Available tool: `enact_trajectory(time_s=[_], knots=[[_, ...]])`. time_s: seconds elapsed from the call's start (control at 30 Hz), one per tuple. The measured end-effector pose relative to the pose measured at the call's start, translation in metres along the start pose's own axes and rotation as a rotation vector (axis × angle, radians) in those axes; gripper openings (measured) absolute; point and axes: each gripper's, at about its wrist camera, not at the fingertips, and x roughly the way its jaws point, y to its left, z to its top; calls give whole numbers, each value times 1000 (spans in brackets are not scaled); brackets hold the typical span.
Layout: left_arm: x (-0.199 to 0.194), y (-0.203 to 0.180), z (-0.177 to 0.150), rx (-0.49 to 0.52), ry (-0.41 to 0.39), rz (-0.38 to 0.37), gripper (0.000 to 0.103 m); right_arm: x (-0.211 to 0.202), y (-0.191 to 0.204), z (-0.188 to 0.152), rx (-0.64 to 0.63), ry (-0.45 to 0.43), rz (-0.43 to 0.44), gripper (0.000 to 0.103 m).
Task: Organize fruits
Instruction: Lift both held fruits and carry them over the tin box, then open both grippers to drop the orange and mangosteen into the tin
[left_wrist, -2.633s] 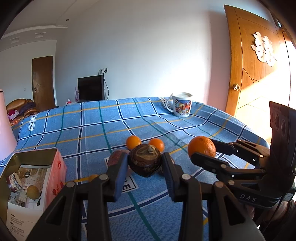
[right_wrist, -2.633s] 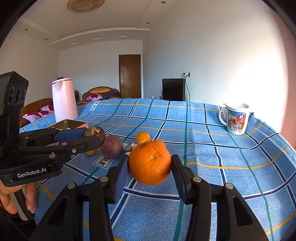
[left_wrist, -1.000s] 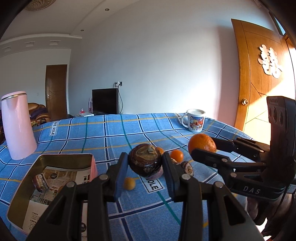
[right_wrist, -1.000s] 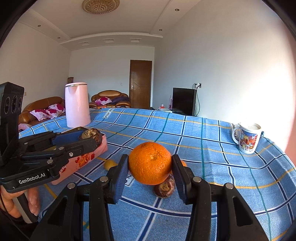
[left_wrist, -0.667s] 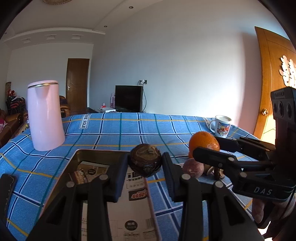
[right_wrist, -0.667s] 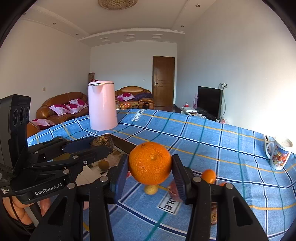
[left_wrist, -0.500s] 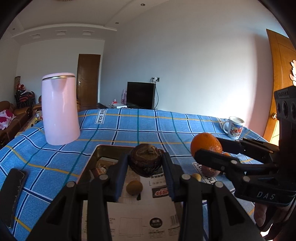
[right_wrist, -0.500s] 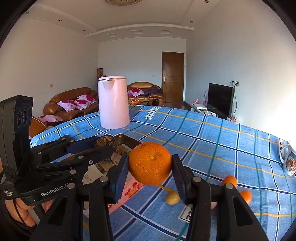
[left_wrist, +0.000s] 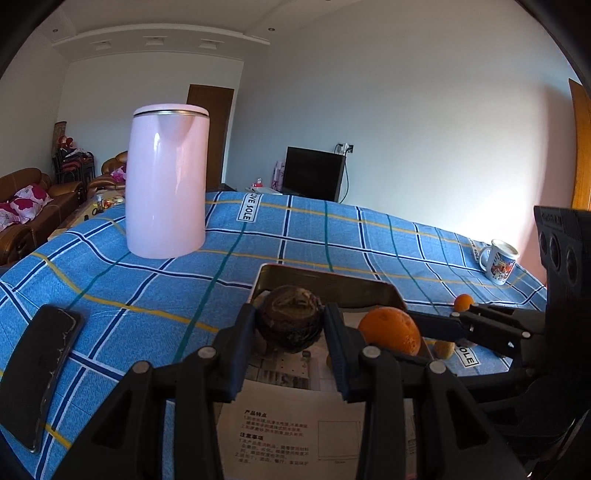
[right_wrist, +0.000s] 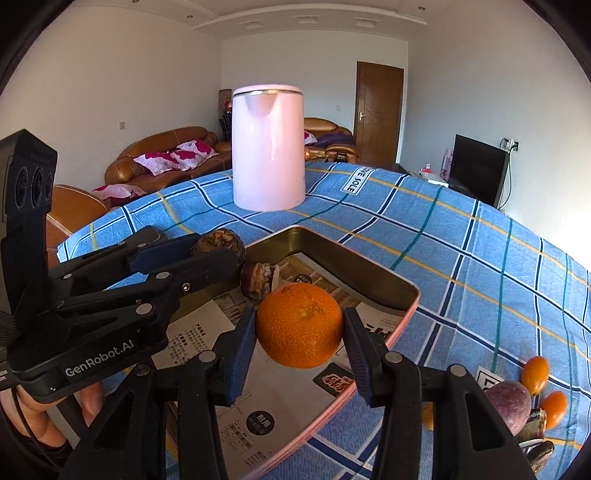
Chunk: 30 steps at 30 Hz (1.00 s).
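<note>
While both fruits hang over the tin, entries run near to far. Left hand-held gripper (left_wrist: 290, 345): jaws clamped on a dark wrinkled fruit (left_wrist: 289, 320), above the tin's paper lining. Right hand-held gripper (right_wrist: 300, 349): jaws clamped on an orange (right_wrist: 299, 325), above the tin (right_wrist: 354, 267), just beside the left gripper. Tin: open, metal inside, pink outside, printed paper at the bottom; 1 brown cut fruit (right_wrist: 258, 282) lies inside near the far corner. Counter (right_wrist: 461, 251): blue plaid cloth. Loose fruit right of the tin: 1 purple fruit (right_wrist: 508, 404), 2 kumquats (right_wrist: 535, 370) close by. Phone (left_wrist: 40, 365): flat on the cloth, left. Kettle (right_wrist: 269, 147): pink, upright, beyond the tin. Mug (left_wrist: 498, 261): far right edge.
</note>
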Motion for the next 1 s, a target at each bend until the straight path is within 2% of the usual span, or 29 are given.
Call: enact_trajectory(time_s=[0.2,0.33,0.43,0.57,0.67,0.8,0.93,1.0], knots=[[3,-3,-2,12,16,20,42,16,2,-4,7,73,17,49],[-3,-6,0,12,-2,16,52,6,-2,-5,27,46,14,52],[-12,-17,3,28,-21,-8,52,-16,-11,-9,38,4,-9,55],[-20,-46,6,70,-36,-74,52,-59,-35,-28,58,-57,-96,56],[-22,-78,3,125,-47,-124,67,-93,-68,-51,129,-82,-177,60],[-15,-119,-1,198,-18,-191,68,-120,-116,-77,229,-67,-320,60],[0,-147,-4,234,15,-258,68,-134,-152,-94,342,-61,-348,61],[10,-157,-5,260,34,-257,68,-133,-158,-97,359,-52,-342,61]])
